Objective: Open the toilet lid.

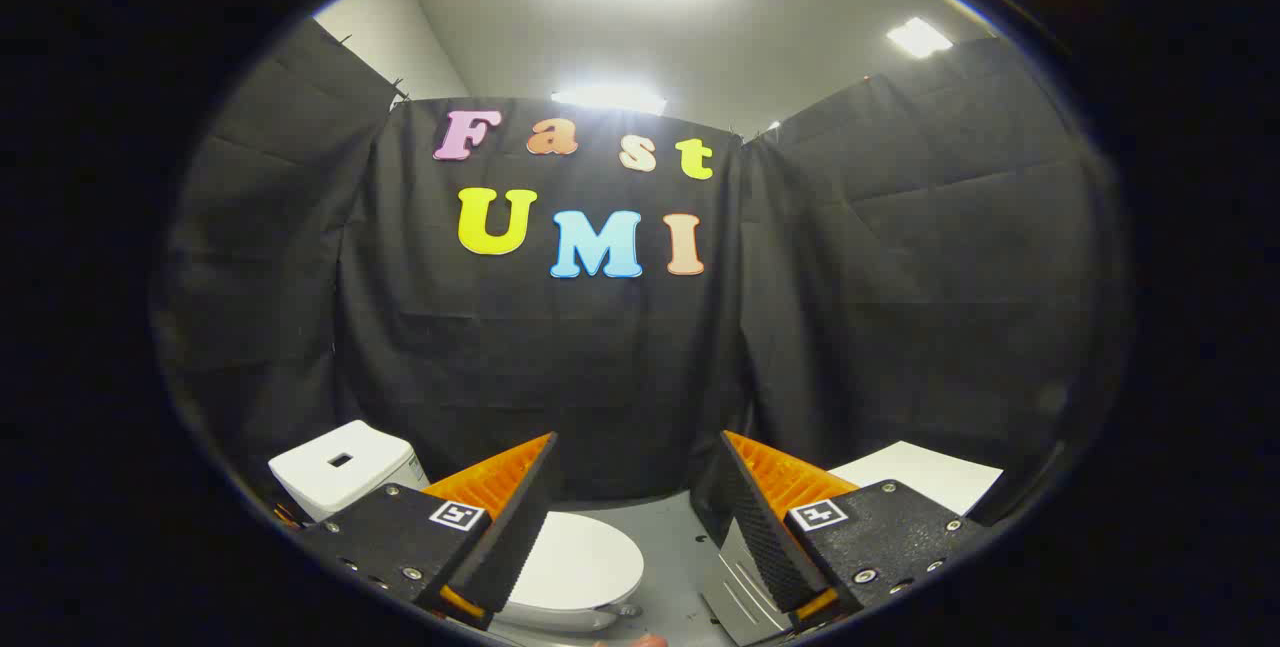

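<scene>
A white toilet stands low on the floor, its closed lid lying flat just beyond and partly behind my left finger. Its white tank with a dark slot on top rises behind that finger, against the black cloth wall. My gripper is held high above the toilet, open, with a wide gap between the fingers and nothing in it. The lid's left part is hidden by the left finger.
A grey ridged metal object sits on the grey floor under my right finger. A white flat panel lies beyond the right finger. Black cloth walls close the booth on three sides.
</scene>
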`<state>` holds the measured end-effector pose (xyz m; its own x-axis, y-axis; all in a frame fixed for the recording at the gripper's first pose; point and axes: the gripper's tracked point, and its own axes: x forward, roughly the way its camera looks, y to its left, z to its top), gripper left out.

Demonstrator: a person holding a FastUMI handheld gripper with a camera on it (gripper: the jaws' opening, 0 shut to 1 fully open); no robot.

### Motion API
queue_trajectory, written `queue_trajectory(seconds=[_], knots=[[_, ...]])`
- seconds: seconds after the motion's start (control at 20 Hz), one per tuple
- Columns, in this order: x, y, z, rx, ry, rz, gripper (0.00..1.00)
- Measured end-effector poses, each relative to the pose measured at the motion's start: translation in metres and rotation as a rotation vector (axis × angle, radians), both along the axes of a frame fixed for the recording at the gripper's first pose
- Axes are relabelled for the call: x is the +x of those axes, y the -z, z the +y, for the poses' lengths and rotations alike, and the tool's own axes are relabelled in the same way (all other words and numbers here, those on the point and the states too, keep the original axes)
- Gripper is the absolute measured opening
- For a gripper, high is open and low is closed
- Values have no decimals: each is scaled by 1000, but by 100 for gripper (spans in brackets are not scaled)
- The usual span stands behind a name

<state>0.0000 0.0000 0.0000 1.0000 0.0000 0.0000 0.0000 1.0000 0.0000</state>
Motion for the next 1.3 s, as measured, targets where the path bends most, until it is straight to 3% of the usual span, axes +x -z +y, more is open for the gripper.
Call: queue_trajectory(seconds=[0.65, 1.3], knots=[[1, 1, 4, -24, -16, 4, 95], [3, -7, 15, 56, -61, -59, 94]])
